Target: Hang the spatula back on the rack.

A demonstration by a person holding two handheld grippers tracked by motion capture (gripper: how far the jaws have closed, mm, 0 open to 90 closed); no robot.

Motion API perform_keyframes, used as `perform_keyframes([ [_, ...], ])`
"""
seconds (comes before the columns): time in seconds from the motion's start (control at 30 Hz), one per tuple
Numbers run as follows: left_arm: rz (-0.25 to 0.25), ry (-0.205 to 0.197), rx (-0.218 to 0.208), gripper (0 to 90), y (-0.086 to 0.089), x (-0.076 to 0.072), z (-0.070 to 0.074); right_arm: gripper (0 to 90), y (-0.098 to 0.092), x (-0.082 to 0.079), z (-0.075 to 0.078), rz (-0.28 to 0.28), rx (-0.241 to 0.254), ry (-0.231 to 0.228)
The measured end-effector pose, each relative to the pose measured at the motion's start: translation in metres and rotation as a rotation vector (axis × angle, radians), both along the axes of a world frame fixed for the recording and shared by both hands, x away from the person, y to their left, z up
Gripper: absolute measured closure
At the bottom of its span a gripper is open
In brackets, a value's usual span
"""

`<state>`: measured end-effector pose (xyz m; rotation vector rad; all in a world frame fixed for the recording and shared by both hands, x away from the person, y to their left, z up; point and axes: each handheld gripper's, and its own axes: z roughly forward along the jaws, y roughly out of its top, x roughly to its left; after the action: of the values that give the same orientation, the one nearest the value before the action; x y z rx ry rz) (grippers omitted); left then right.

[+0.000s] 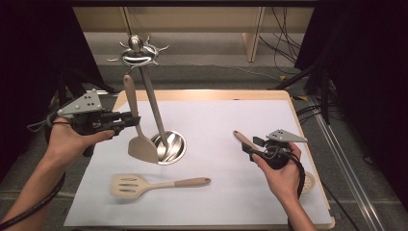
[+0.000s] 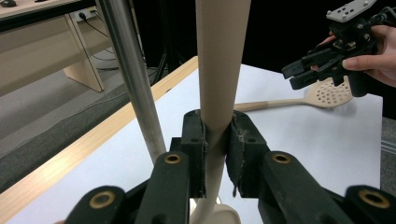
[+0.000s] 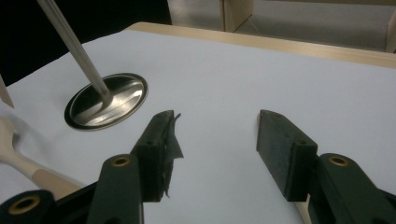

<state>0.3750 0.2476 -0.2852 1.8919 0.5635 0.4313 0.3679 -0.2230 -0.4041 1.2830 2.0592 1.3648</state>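
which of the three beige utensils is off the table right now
The solid spatula, clamped by its handle in the left gripper. The slotted turner and perforated skimmer lie flat.

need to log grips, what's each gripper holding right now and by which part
The left gripper is shut on the solid spatula, clamping partway along its handle. The right gripper is open and holds nothing.

We see the left gripper (image 2: 216, 140) clamped on a beige spatula handle (image 2: 219, 70) standing upright between its pads; just left of it rises a steel rod (image 2: 133, 79); far right, a hand holds the right gripper (image 2: 299, 74) above a perforated beige spoon (image 2: 327, 95) lying on the white table sheet (image 2: 299, 140).
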Motion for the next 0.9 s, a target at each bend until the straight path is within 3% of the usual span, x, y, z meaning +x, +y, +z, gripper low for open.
perform_keyframes([
  [0.07, 0.000, 0.004, 0.001, 77.0, 0.000, 0.002, 0.001, 47.8, 0.000, 0.000, 0.000, 0.002, 0.006, 0.006],
  [0.1, 0.001, 0.005, 0.001, 77.0, 0.001, 0.002, 0.001, 47.8, -0.001, 0.002, -0.001, 0.011, -0.009, -0.024],
  [0.13, 0.002, 0.003, 0.002, 77.0, 0.001, 0.002, 0.002, 47.8, -0.001, 0.002, -0.001, 0.011, -0.009, -0.024],
  [0.33, 0.008, 0.001, 0.005, 77.1, 0.003, 0.004, 0.006, 47.6, -0.002, 0.000, 0.002, 0.000, -0.023, -0.012],
  [0.43, 0.006, 0.003, 0.010, 77.0, 0.005, 0.007, 0.006, 47.6, -0.001, 0.000, 0.001, -0.013, 0.003, 0.011],
  [0.53, 0.013, 0.009, 0.017, 77.1, 0.006, 0.008, 0.007, 47.5, -0.003, 0.003, 0.000, 0.003, -0.017, -0.016],
  [0.63, 0.012, 0.009, 0.031, 77.0, 0.006, 0.011, 0.009, 47.5, 0.000, 0.002, 0.000, -0.006, 0.007, 0.008],
  [0.77, 0.016, 0.017, 0.040, 77.1, 0.004, 0.014, 0.009, 47.5, -0.001, 0.005, -0.002, 0.005, -0.018, -0.024],
  [0.9, 0.009, 0.021, 0.046, 77.1, 0.001, 0.016, 0.009, 47.5, 0.001, 0.002, -0.001, -0.007, -0.005, 0.003],
])
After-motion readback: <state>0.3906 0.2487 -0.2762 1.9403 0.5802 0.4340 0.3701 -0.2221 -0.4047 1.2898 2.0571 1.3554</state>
